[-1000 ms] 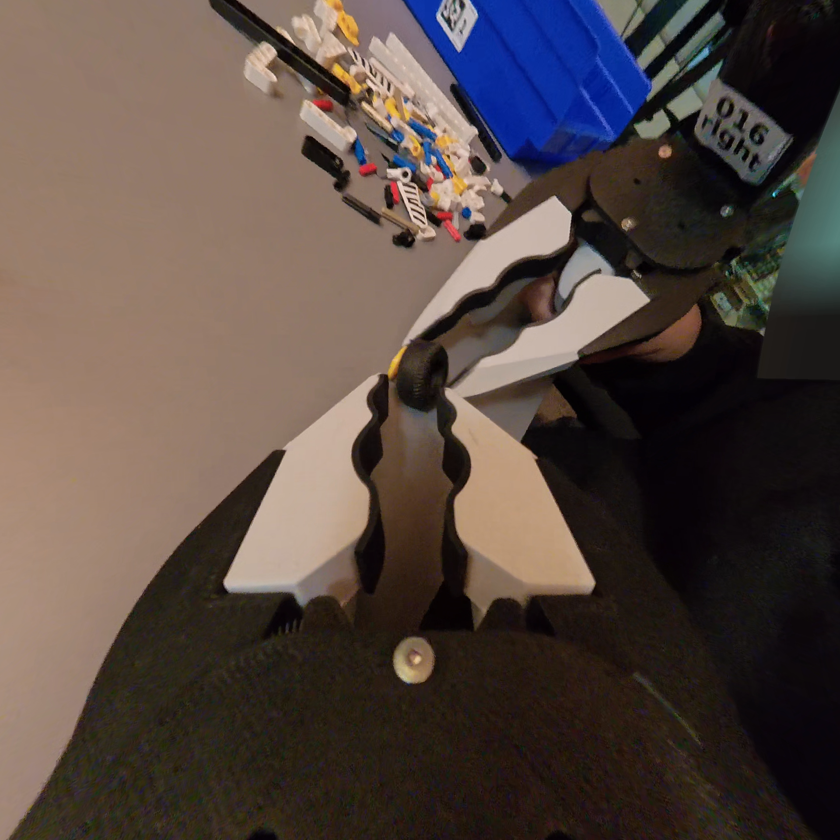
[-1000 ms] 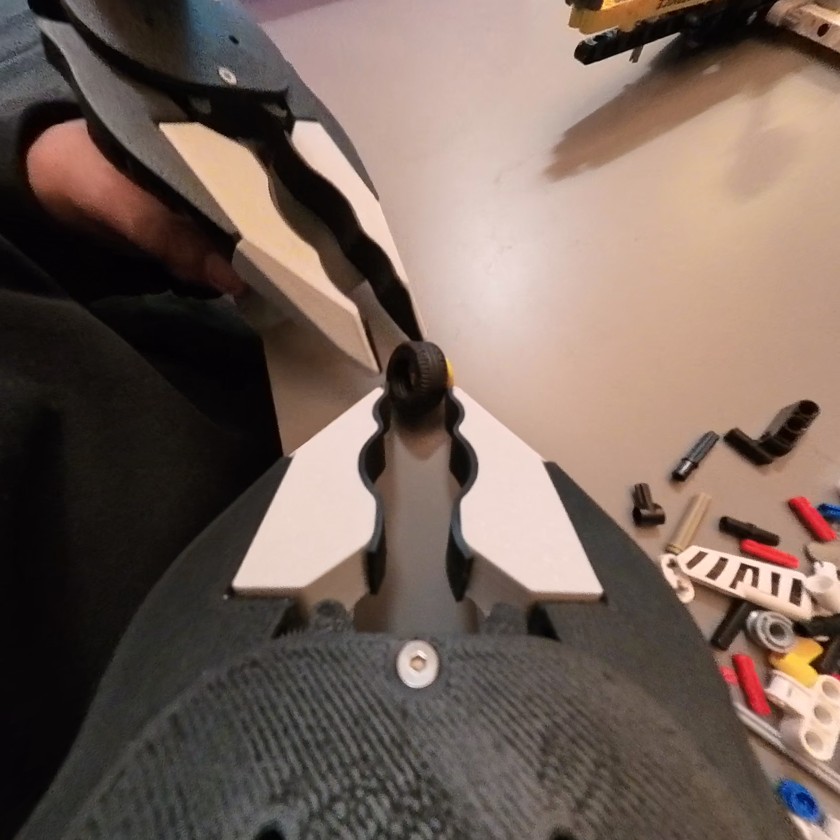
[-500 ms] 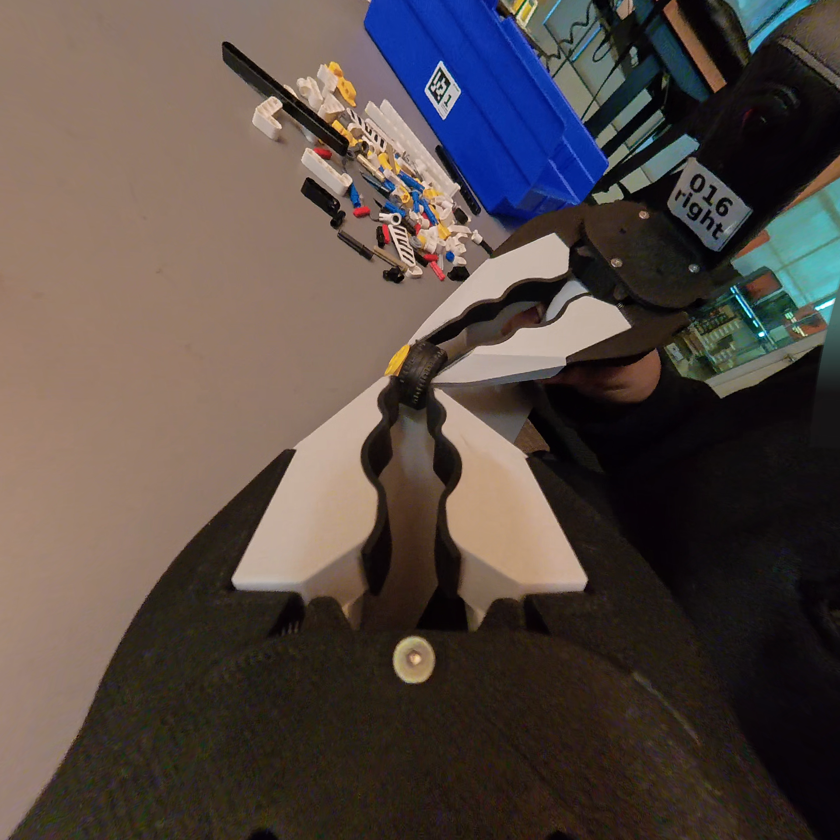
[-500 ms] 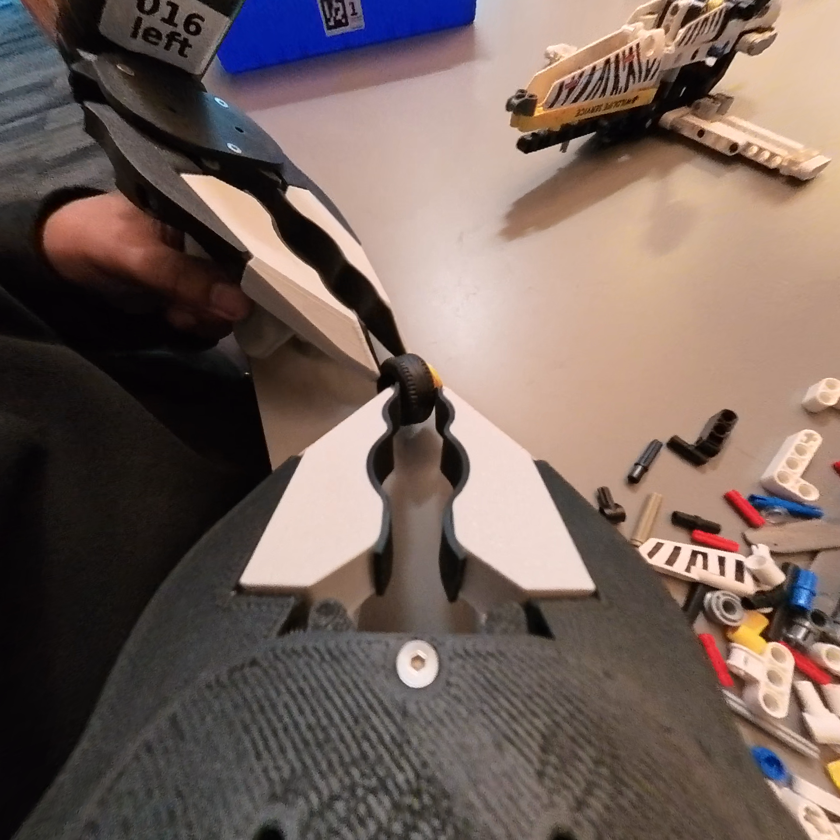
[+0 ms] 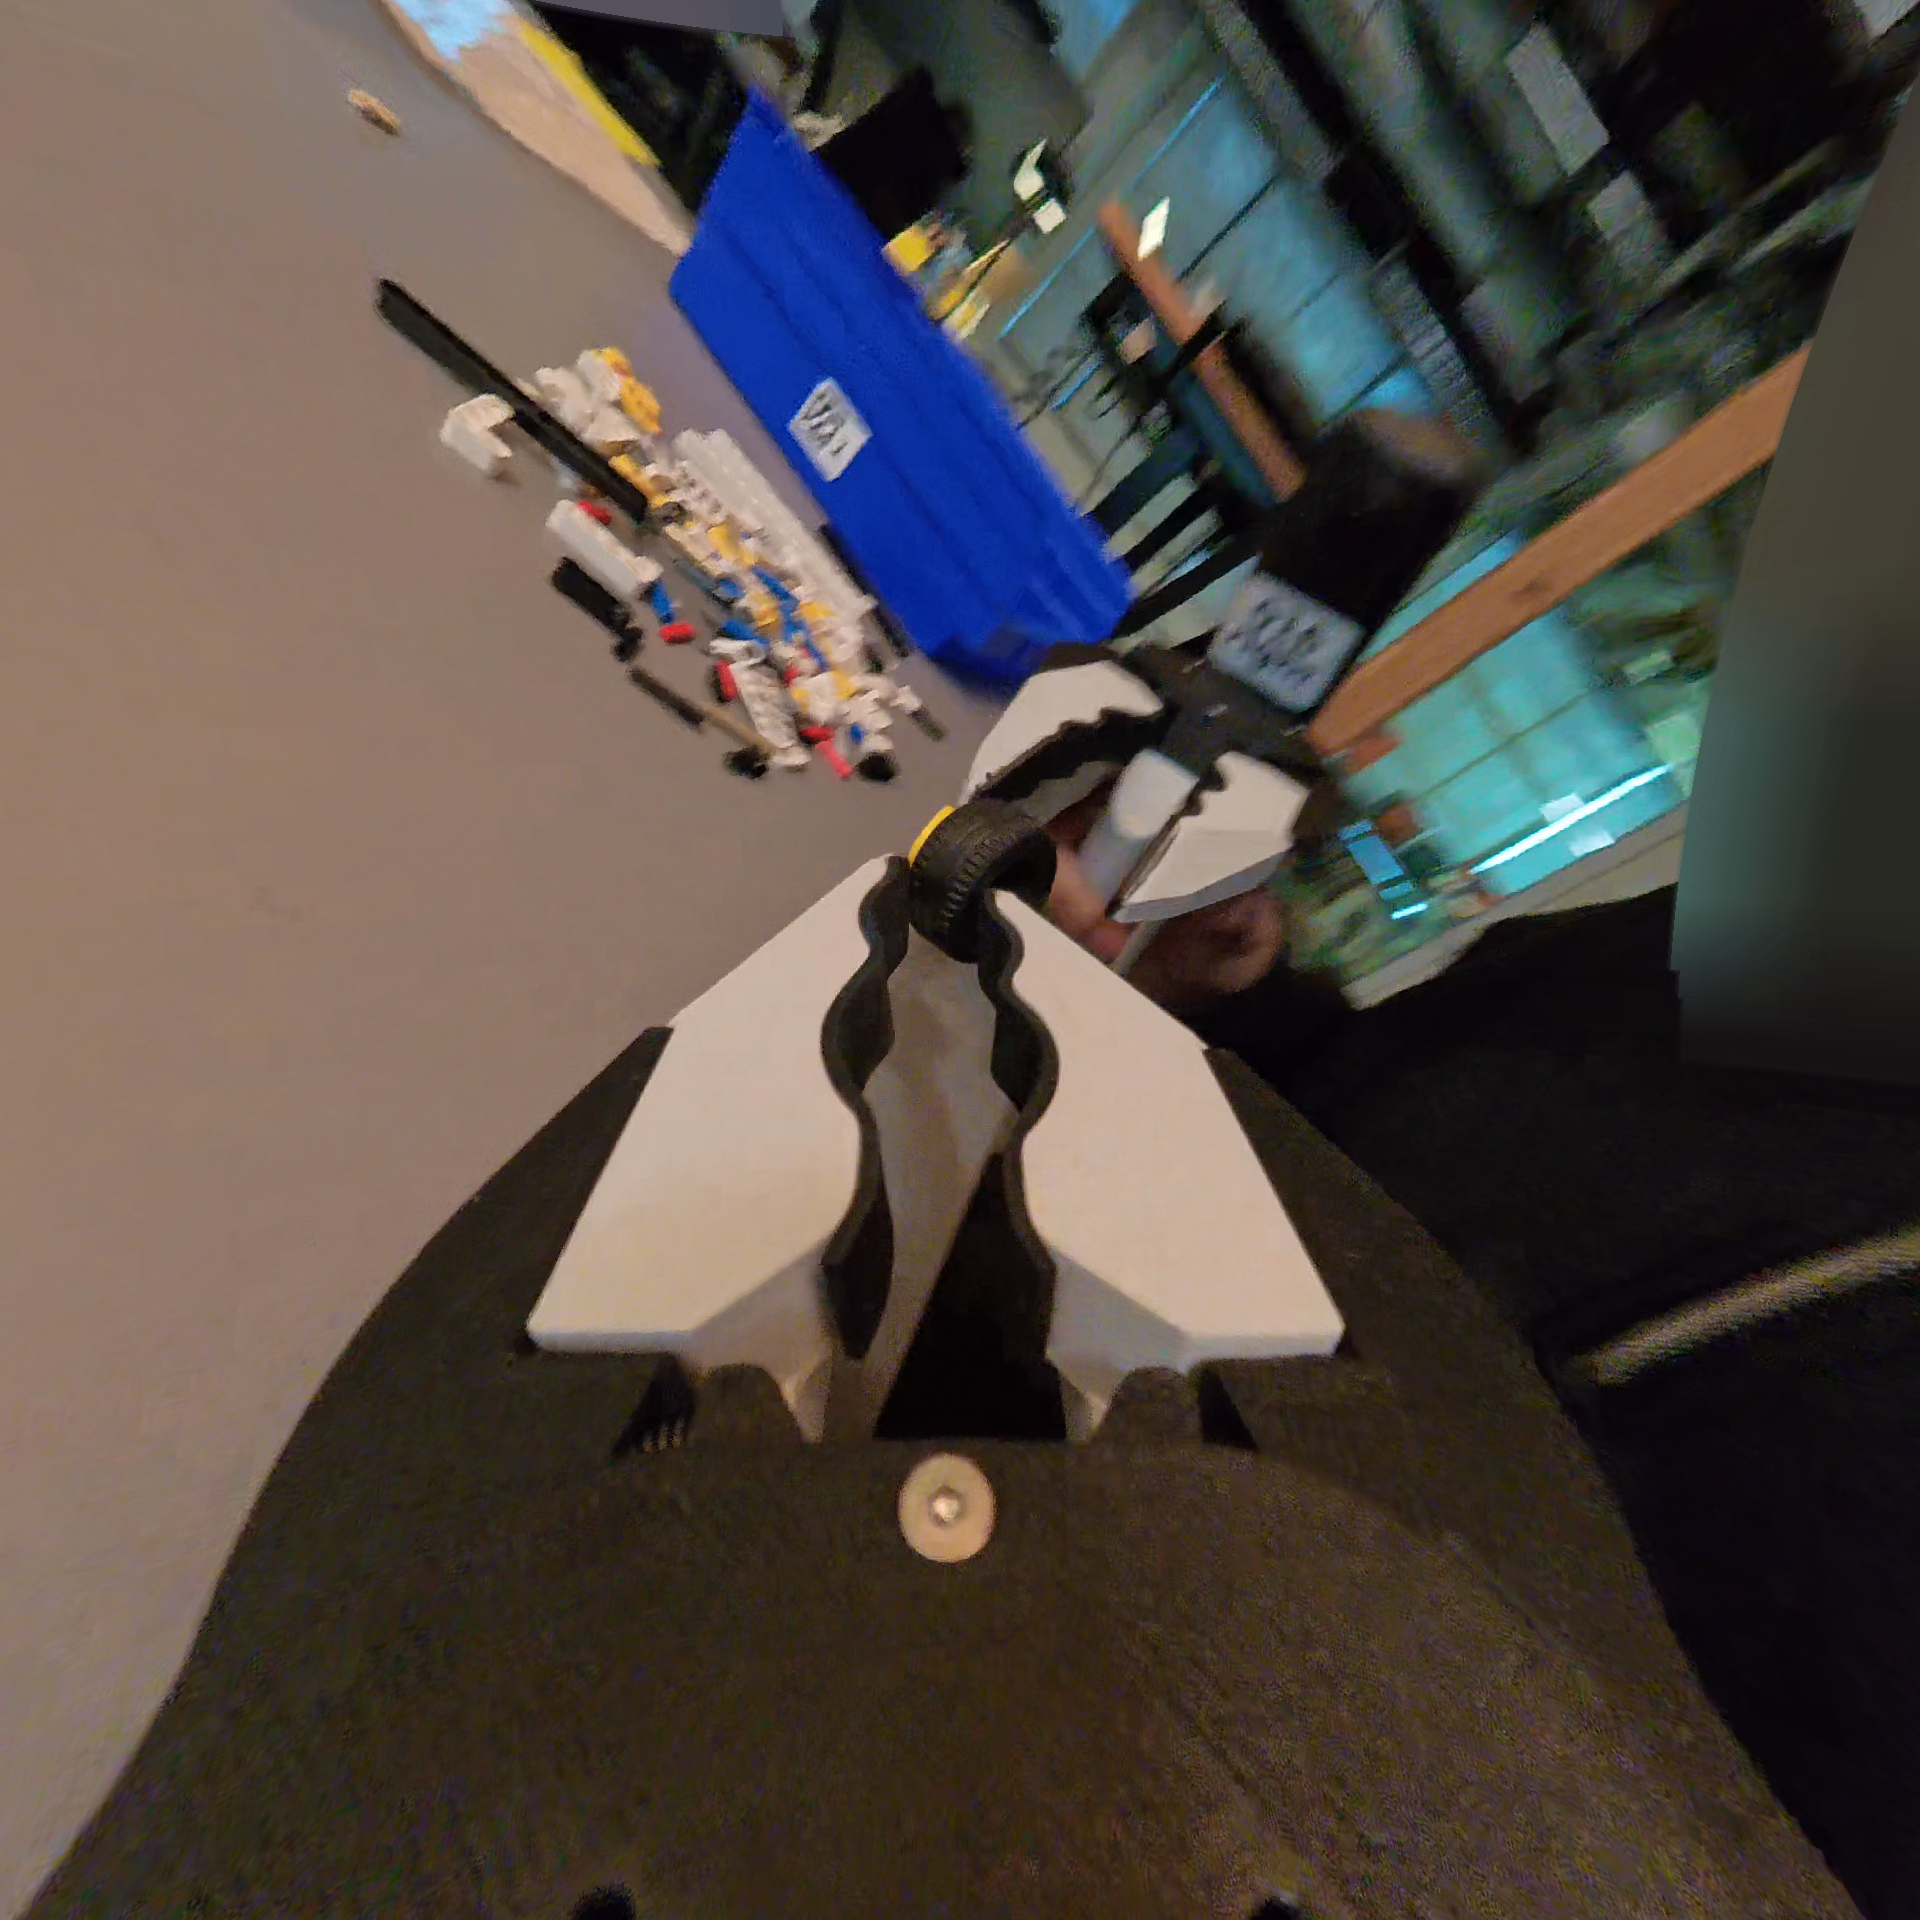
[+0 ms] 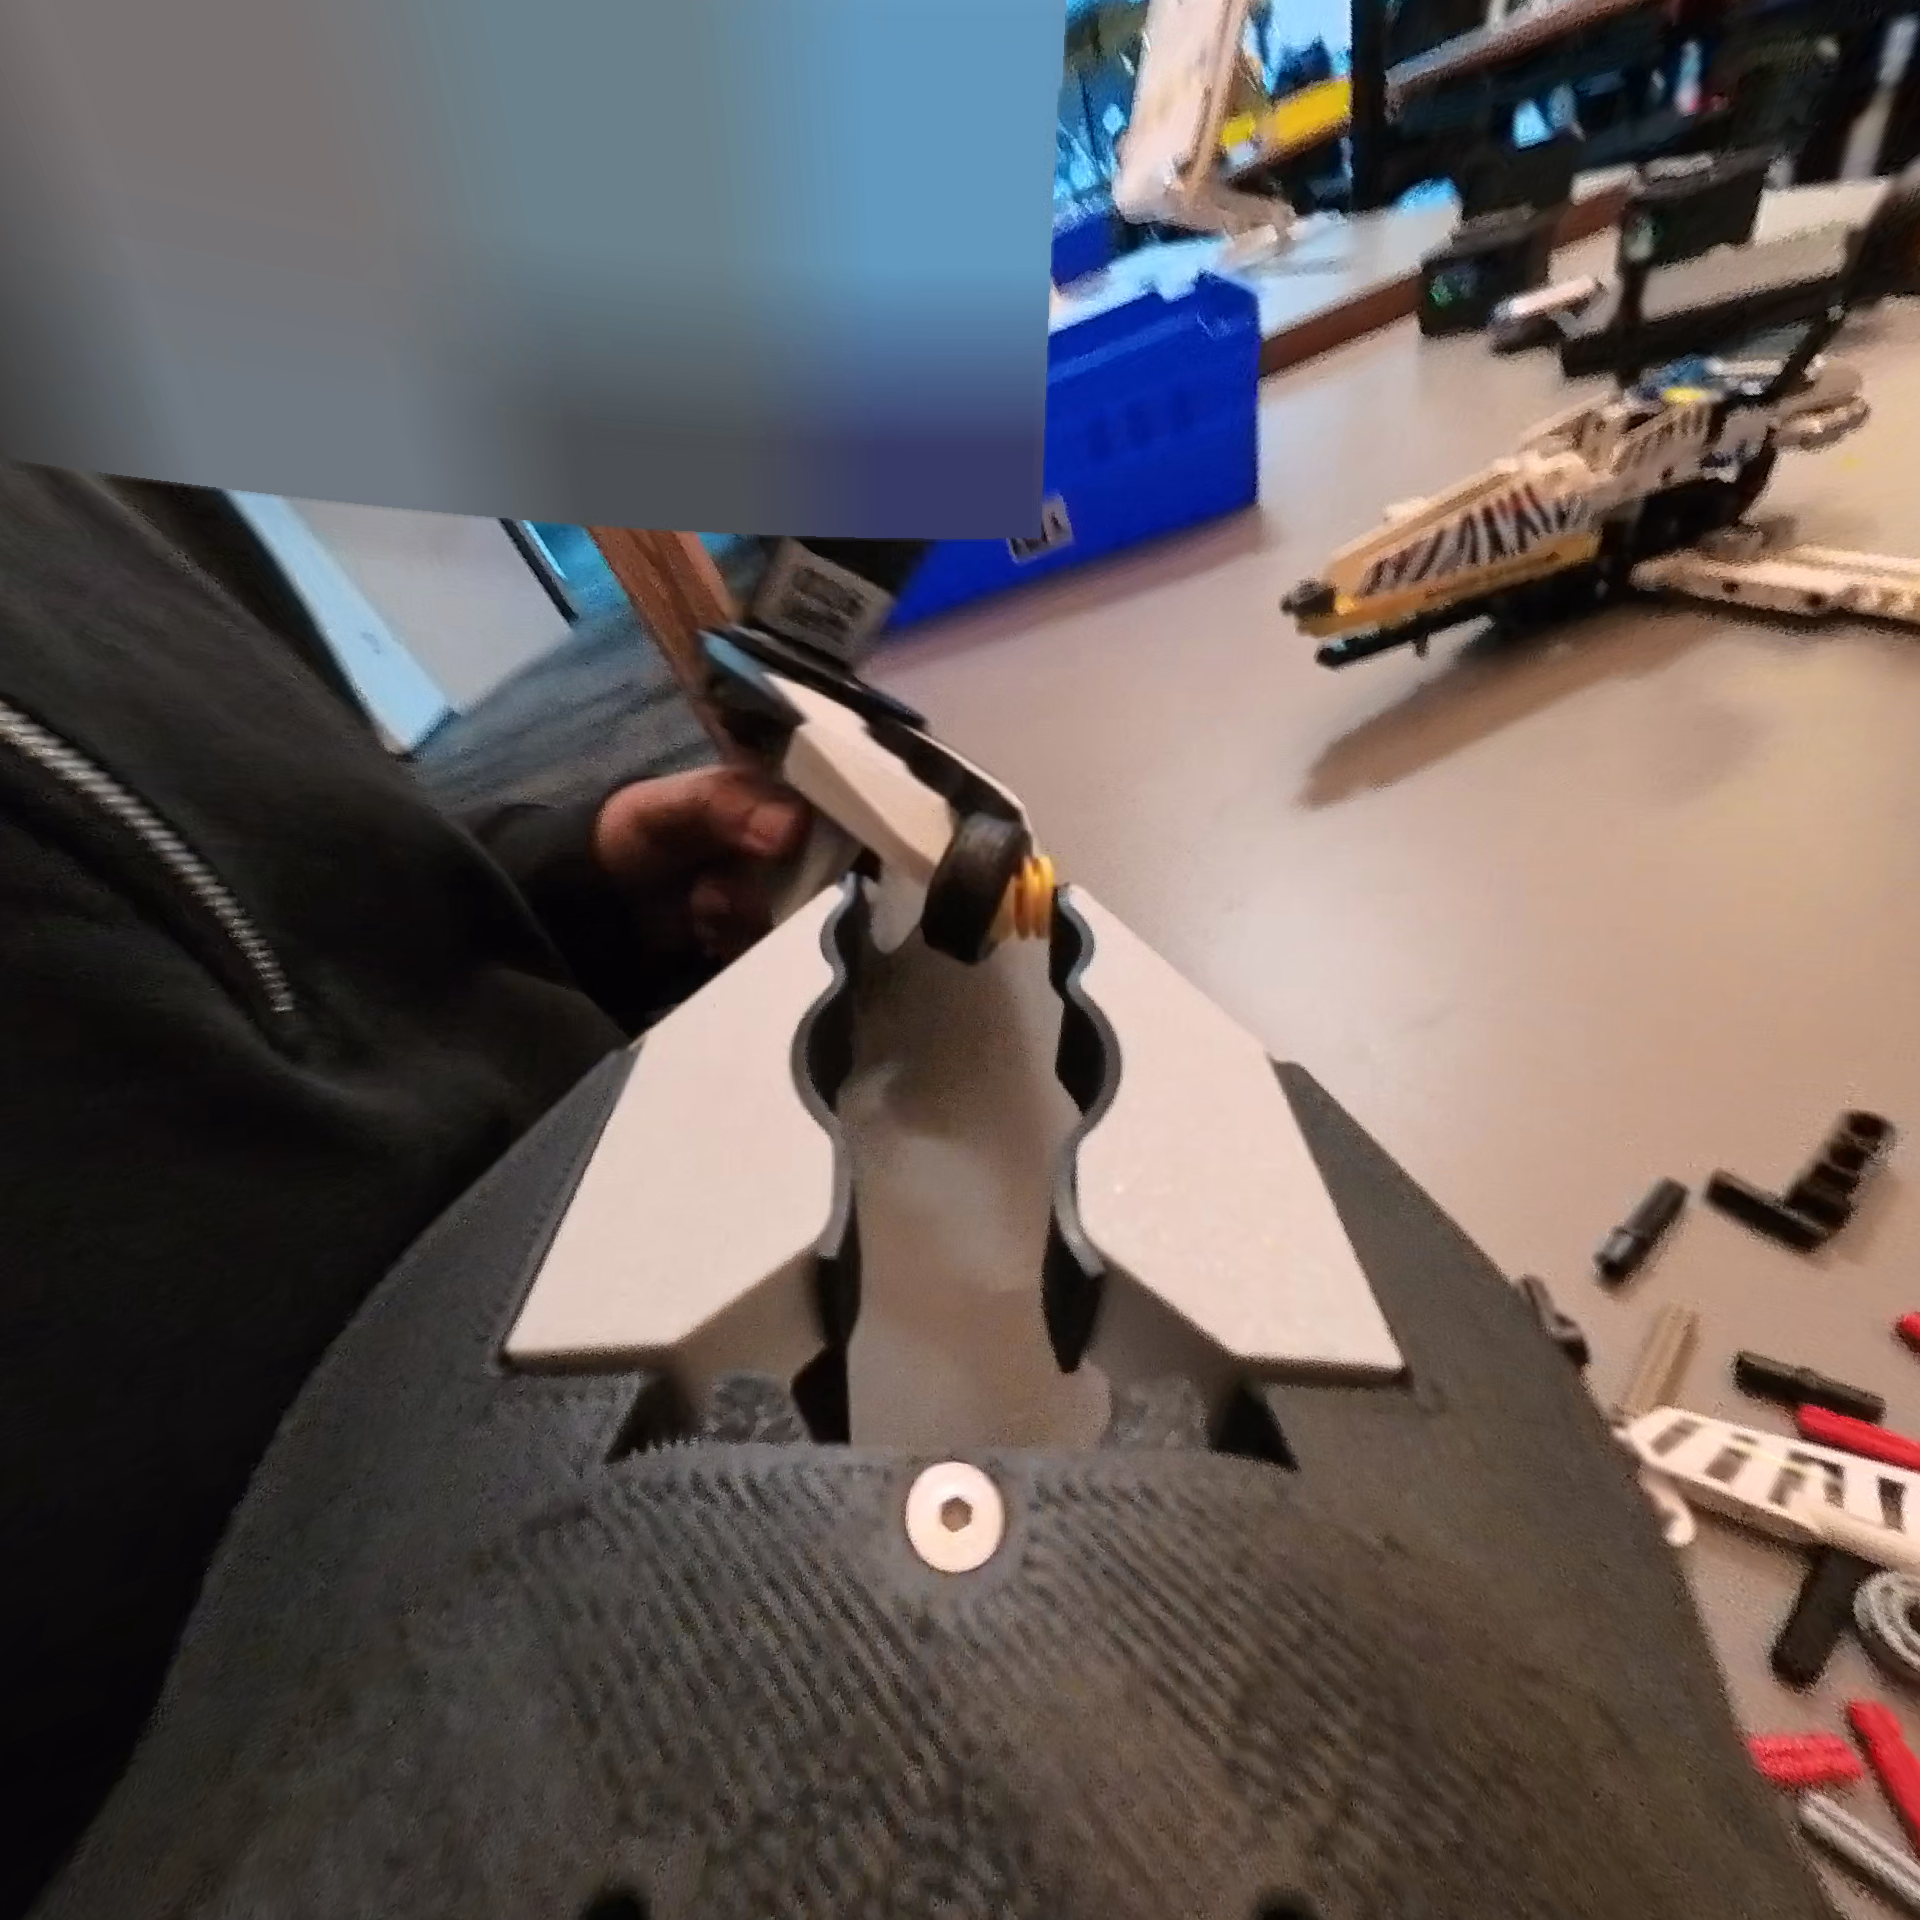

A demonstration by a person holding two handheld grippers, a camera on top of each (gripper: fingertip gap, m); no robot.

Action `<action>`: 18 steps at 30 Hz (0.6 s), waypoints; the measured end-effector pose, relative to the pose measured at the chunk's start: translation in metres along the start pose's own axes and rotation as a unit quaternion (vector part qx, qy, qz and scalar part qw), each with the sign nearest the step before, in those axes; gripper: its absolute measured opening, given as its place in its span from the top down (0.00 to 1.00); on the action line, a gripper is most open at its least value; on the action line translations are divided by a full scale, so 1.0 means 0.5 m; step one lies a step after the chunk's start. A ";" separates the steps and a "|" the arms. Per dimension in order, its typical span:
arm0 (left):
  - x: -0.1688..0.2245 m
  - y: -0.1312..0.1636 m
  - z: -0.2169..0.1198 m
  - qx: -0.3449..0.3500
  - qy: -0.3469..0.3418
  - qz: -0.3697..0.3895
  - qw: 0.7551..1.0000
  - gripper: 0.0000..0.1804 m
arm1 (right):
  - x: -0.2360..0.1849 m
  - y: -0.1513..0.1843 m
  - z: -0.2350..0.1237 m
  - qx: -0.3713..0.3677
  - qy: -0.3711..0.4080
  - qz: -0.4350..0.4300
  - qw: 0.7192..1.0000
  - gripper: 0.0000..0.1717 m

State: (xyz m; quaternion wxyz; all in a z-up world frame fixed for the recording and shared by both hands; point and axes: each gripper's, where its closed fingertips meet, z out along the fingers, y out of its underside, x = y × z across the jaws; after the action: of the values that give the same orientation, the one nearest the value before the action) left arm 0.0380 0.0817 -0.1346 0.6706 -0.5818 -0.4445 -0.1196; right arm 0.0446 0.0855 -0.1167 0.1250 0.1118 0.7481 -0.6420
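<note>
My left gripper (image 5: 951, 894) is shut on a small black tyre wheel (image 5: 966, 873) with a yellow hub and holds it up above the grey table (image 5: 260, 727). My right gripper (image 6: 956, 904) is open. Its two fingertips stand wide on either side of the wheel (image 6: 977, 883) without pressing on it, and the yellow hub (image 6: 1032, 902) lies close to its right pad (image 6: 1075, 925). In the right wrist view, the left gripper (image 6: 961, 862) comes in from the upper left with a hand behind it. In the left wrist view, the right gripper (image 5: 1060, 847) shows just beyond the wheel.
A pile of loose building pieces (image 5: 727, 603), a long black beam (image 5: 499, 395) and a blue bin (image 5: 883, 468) lie farther off. A zebra-striped built model (image 6: 1538, 520) stands at the far right, with loose pieces (image 6: 1787, 1351) at the near right. A dark jacket (image 6: 208, 935) fills the left. The grippers are tip to tip, or close to it.
A second ago both grippers were closed around the wheel. My left gripper tightened on it, my right gripper opened wide and let it go, and both views tilted upward.
</note>
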 end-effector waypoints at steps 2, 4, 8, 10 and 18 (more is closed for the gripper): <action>0.020 -0.020 -0.008 0.026 0.072 -0.091 0.993 0.96 | -0.014 -0.016 -0.015 0.023 -0.027 -0.014 0.999 0.79; 0.043 -0.040 -0.019 0.051 0.149 -0.170 0.973 0.95 | -0.013 -0.022 -0.024 0.026 -0.017 -0.064 0.997 0.76; 0.060 -0.048 -0.024 0.053 0.211 -0.237 0.947 0.95 | -0.004 -0.034 -0.032 0.011 0.039 -0.219 0.975 0.77; 0.062 -0.041 -0.019 0.040 0.208 -0.233 0.949 0.95 | -0.009 -0.045 -0.030 0.009 0.059 -0.299 0.952 0.77; 0.063 -0.026 -0.009 0.010 0.198 -0.236 0.951 0.95 | -0.015 -0.027 0.001 -0.047 0.068 -0.446 0.891 0.86</action>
State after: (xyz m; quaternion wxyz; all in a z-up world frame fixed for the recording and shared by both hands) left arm 0.0493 0.0849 -0.1022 0.7036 -0.4182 -0.4286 -0.3825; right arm 0.0475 0.0831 -0.1017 -0.2203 -0.1963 0.7553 -0.5852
